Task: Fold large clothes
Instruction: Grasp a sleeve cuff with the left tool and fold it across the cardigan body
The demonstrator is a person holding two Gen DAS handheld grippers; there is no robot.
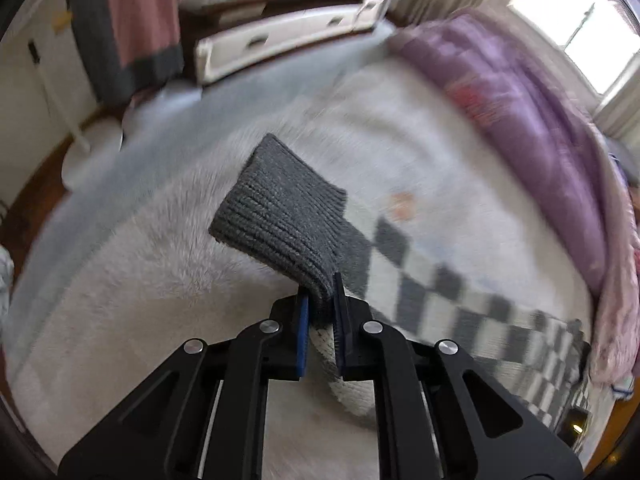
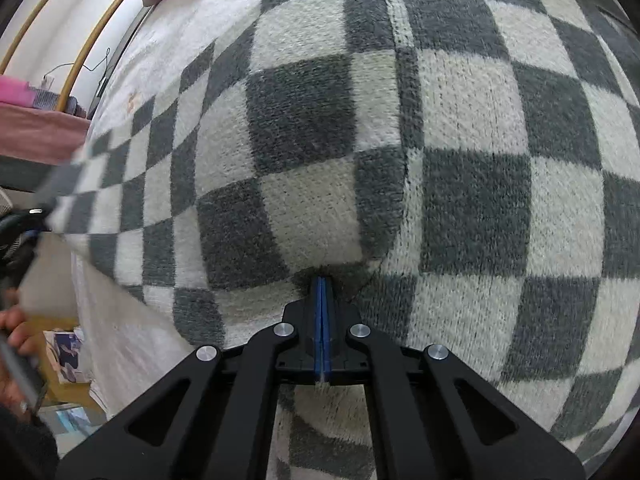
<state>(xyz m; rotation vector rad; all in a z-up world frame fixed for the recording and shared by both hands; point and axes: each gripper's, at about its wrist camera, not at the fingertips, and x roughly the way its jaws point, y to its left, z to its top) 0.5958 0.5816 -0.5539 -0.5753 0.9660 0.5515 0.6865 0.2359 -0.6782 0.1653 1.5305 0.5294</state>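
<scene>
A grey-and-white checkered knit sweater lies spread on a white fluffy bed cover. My left gripper is shut on the sweater's grey ribbed cuff and holds the sleeve lifted above the bed; the checkered sleeve trails off to the right. My right gripper is shut on a fold of the sweater's checkered body and fills the right wrist view close up. The left gripper shows blurred at the left edge of that view, with the sleeve.
A purple quilt is bunched along the bed's right side under a bright window. A white drawer unit and a hanging pink-and-grey garment stand beyond the bed. A hand shows at lower left.
</scene>
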